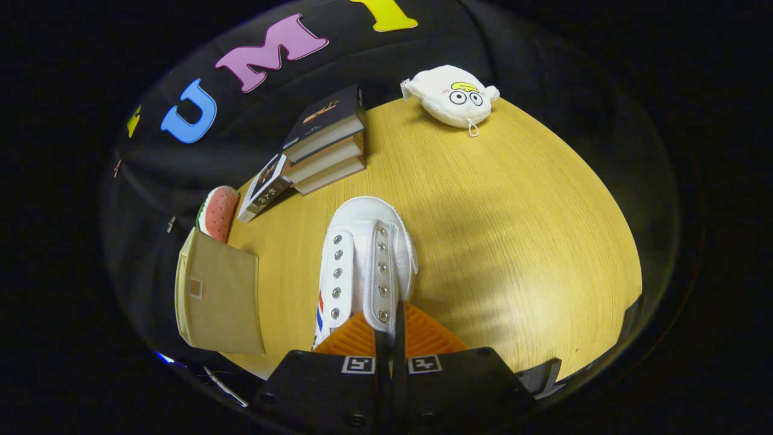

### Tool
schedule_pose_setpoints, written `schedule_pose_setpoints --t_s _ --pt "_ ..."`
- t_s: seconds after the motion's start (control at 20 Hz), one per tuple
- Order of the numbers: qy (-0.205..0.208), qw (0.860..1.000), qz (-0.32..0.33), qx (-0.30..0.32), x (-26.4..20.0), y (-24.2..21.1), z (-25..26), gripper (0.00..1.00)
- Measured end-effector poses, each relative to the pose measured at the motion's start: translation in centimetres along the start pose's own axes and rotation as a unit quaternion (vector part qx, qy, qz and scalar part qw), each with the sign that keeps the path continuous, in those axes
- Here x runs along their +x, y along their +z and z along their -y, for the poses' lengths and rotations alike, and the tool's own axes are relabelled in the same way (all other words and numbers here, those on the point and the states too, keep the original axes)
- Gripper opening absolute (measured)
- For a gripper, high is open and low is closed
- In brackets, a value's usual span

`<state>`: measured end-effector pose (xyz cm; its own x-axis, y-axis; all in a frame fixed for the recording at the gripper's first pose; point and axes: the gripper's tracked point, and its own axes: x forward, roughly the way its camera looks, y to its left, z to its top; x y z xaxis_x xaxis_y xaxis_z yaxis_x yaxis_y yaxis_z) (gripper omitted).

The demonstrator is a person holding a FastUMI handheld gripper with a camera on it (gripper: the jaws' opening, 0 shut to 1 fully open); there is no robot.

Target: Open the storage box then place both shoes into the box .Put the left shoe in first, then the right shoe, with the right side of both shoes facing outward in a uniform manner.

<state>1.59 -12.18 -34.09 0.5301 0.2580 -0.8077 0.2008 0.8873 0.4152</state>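
Jaws clenched on the white canvas shoe (366,260), pinching its eyelet flap between the two fingers (423,335); gripper (389,338) sits over the shoe's rear part, toe pointing away from the fingers toward the books. Shoe is laceless, metal eyelets in two rows, red-blue stripe on its left side; whether it rests on the worktop or hangs just above, cannot tell. Tan storage box (218,299) stands left of the shoe, near but apart, at the worktop's left edge; its flat fabric face is toward the camera and its opening can't be made out. Watermelon-slice plush (217,211) sits just behind the box, touching or nearly so. Stack of three books (326,142) lies beyond the shoe's toe, with a fourth book (263,187) leaning against its left side. White plush toy with cartoon eyes (452,96) is at the far edge, well apart from everything. Worktop (513,241) is light wood grain, rounded edge, with wide bare room right of the shoe and fingers. Black cloth wall behind.
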Motion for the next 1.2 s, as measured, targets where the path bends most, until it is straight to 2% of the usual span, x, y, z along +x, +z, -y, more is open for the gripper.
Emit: schedule_pose_setpoints --t_s 0.2,0.35,0.55,0.75,0.95,1.2 --pt "0.010 1.000 0.015 -0.012 -3.3 3.2 -4.7 0.05" --pt "0.023 0.999 0.029 -0.026 -5.4 4.8 -10.1 0.05" --pt "0.065 0.997 0.031 -0.021 -6.9 4.5 -19.7 0.05" --pt "0.096 0.995 0.025 -0.016 -6.2 2.2 -28.8 0.05" --pt "0.087 0.995 0.017 -0.043 -4.3 -0.8 -34.5 0.05" --pt "0.059 0.997 0.007 -0.054 -1.5 -3.6 -37.4 0.05"
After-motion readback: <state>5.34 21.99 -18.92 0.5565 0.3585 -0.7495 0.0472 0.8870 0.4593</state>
